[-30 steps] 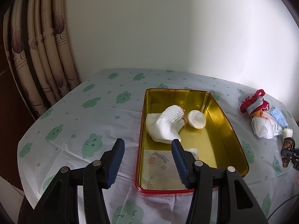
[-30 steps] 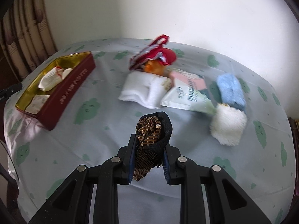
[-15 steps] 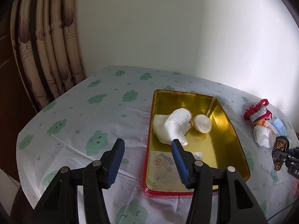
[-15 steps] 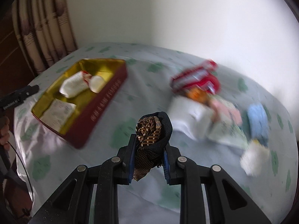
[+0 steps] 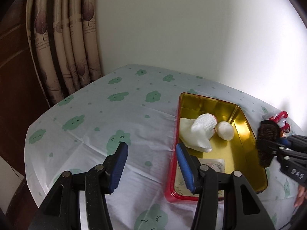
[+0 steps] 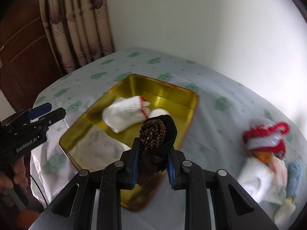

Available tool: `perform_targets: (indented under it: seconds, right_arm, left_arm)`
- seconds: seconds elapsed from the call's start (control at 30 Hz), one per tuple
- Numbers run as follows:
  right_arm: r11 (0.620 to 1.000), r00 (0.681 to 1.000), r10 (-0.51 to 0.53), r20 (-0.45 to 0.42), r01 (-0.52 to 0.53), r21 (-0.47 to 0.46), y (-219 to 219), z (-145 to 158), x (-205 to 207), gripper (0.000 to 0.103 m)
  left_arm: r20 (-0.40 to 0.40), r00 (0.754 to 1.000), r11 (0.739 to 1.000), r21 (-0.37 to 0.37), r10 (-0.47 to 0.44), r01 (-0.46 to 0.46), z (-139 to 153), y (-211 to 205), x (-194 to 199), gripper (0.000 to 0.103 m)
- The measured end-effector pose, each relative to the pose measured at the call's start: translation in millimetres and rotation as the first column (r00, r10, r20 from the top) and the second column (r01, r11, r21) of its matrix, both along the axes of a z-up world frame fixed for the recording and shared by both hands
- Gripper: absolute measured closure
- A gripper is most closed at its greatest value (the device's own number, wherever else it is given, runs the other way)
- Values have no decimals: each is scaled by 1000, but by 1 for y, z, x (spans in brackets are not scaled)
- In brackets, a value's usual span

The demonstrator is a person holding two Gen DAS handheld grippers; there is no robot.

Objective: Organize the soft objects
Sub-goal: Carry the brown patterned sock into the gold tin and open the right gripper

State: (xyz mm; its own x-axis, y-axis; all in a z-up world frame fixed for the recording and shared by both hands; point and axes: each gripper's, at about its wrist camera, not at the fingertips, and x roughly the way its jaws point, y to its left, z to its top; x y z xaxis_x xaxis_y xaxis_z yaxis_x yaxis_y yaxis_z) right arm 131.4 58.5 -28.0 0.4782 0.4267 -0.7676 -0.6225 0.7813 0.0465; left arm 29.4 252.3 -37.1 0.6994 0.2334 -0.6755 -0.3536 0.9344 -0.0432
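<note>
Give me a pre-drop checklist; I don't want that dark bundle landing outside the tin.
1. Right gripper clamped on the dark patterned bundle: ok.
2. Bundle over the gold tin: ok, at its right rim; not centred.
3. Free floor space in the tin beside the white knit sock and white ball: ok.
4. Left gripper open, empty, clear of the drop path: ok.
5. Height above the tin floor: cannot tell.

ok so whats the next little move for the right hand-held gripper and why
Probably carry on over the tin and lower. The right hand-held gripper is shut on the dark rolled cloth, which sits at the tin's near edge, and there is bare gold floor beside the white sock.
</note>
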Motion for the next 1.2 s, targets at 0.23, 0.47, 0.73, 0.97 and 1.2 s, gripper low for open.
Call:
perform_targets:
  seconds: [0.23,0.47,0.73,0.97,1.2]
  right_arm:
    - [999,999,42,-11,-42,-32,34,-10,9,81]
    - [997,999,37,-40,-40,-70,46,-28,20,81]
    - [996,997,31,-69,-36,-77,51,-41,25,74]
    - [996,998,24,-60,-29,-79,49,-40,25,60]
    - [1000,1000,18,-18,-18,-3,30,-9,12,51]
  left_arm:
    - [-5,999,999,-39,33,-33,-2,10,1,49]
    - [-5,998,997,-58,58,-58,-2,16,0,49]
    - [-7,998,996,-58,63,-64,-3,17,0,50]
    - [-12,998,997,-55,55,-56,-4,17,0,50]
    - [-8,999,998,-37,45,-45,-4,14,1,50]
